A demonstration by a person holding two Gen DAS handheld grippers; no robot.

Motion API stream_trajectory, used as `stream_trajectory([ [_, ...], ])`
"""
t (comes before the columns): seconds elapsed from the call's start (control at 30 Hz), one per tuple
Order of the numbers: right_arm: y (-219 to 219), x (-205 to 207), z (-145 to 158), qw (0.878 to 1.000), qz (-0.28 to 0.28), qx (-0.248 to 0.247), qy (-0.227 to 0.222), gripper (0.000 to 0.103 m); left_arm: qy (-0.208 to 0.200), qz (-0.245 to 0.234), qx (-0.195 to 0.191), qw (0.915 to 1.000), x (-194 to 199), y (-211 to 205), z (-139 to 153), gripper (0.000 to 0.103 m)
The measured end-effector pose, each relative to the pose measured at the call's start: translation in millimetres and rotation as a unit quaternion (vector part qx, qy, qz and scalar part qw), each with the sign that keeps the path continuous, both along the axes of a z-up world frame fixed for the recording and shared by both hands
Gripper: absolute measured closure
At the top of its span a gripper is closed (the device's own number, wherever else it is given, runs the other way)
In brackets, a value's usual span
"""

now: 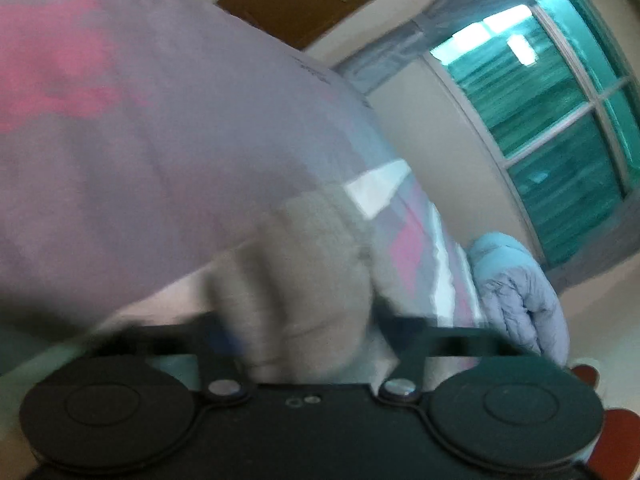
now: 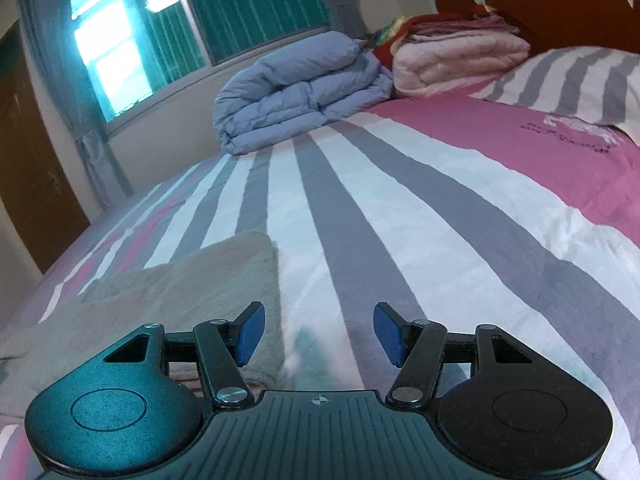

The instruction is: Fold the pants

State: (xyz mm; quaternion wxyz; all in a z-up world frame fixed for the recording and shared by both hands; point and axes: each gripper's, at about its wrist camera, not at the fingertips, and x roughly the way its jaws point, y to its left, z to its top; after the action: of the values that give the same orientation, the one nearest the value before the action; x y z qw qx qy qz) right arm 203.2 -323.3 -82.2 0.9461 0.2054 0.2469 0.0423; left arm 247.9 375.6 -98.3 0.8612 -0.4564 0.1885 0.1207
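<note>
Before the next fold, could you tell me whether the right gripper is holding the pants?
No, the right gripper is open and empty beside the pants.

Home bedroom, striped bed cover [image 2: 360, 208], folded duvet [image 2: 296, 96], pillow [image 2: 568, 84], curtained window [image 2: 224, 12]

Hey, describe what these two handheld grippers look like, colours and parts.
The right gripper is black, with two round discs, hinged arms on silver rivets, blue pads, a ribbed base and a small crosshair mark. The left gripper, blurred, shows the same black discs and silver rivets.
</note>
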Motion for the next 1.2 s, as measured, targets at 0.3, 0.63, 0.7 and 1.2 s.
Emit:
stream_trajectory([
  [0.3,-21.4,5.2,-8.0,0.998,-0.017,0.046,0.027,0.043,-0.042,-0.015,0.157,0.9865,-18.6,-52.7,62.5,0.079],
  [0.63,-44.2,-12.8,13.8,0.997,-0.029,0.07,-0.008,0.043,-0.096,-0.156,0.366,0.9124,0.0,-259.0,152.3,0.079],
  [0.7,-50.2,-18.6,19.7,0.997,-0.032,0.073,-0.021,0.043,-0.099,-0.177,0.393,0.8968,0.3,-302.7,149.0,0.079],
  [1.2,-99.5,-29.9,0.6,0.982,-0.087,0.165,0.0,0.042,-0.061,-0.309,0.571,0.7577,14.4,-512.7,62.6,0.079],
])
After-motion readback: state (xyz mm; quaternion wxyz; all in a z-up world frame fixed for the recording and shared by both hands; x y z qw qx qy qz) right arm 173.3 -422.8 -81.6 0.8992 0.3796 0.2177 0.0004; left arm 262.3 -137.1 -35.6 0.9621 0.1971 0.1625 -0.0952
